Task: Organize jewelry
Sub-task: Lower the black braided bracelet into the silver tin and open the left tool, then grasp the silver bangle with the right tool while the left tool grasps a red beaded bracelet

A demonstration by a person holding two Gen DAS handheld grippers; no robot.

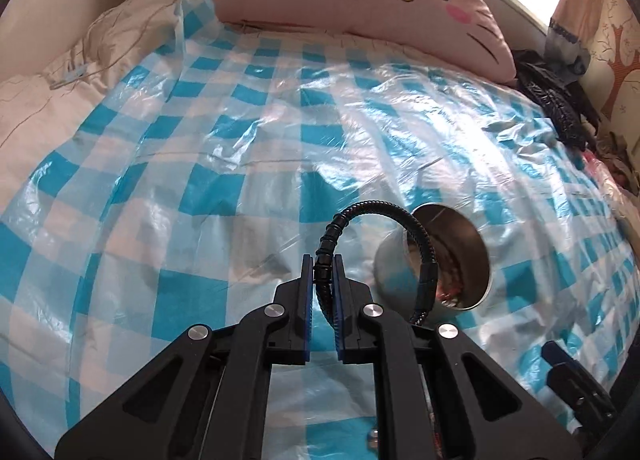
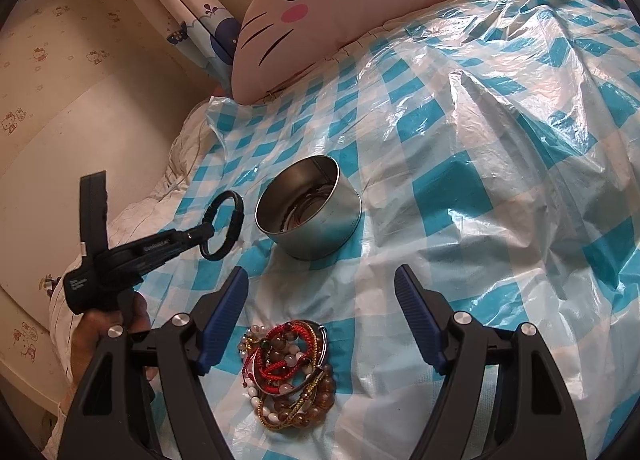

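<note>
My left gripper (image 1: 323, 266) is shut on a black braided bracelet (image 1: 374, 208) and holds it in the air just left of a round metal tin (image 1: 394, 260). From the right wrist view the left gripper (image 2: 200, 234) carries the bracelet (image 2: 237, 215) beside the tin (image 2: 344, 199), which has some jewelry inside. My right gripper (image 2: 321, 280) is open and empty, above a pile of beaded and red cord bracelets (image 2: 290, 372) lying between its fingers on the checked plastic sheet (image 2: 460, 187).
A pink cat-face pillow (image 2: 340, 7) lies at the head of the bed. White bedding (image 1: 36, 107) is at the left edge. Dark clothing (image 1: 556, 99) lies at the right side. A curtain (image 2: 188, 15) and wall stand beyond the bed.
</note>
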